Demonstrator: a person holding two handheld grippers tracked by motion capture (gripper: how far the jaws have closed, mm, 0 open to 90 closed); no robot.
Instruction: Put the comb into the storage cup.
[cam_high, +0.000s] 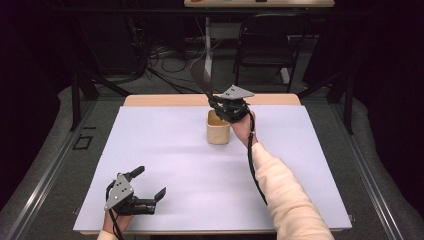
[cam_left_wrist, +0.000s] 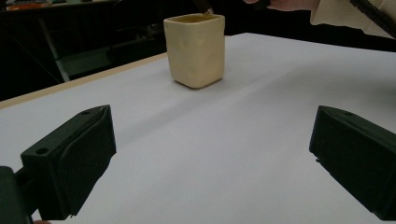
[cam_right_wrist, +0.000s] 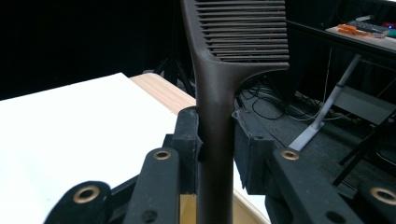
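A cream square cup (cam_high: 218, 128) (cam_left_wrist: 195, 49) stands upright on the white sheet, a little behind the table's middle. Just above its far rim my right gripper (cam_high: 216, 102) (cam_right_wrist: 217, 140) is shut on the handle of a dark comb (cam_high: 201, 75) (cam_right_wrist: 219, 93). The comb stands nearly upright, teeth end up, and its handle runs down toward the cup's mouth. I cannot tell whether its lower end is inside the cup. My left gripper (cam_high: 150, 182) (cam_left_wrist: 210, 158) rests low at the table's near left, open, with nothing between its jaws, and it faces the cup.
A white sheet (cam_high: 165, 150) covers most of the wooden table (cam_high: 160, 100), whose bare wood strip shows along the far edge. Beyond the table stand a black folding chair (cam_high: 265, 45), a metal post (cam_high: 207, 45) and cables on the floor.
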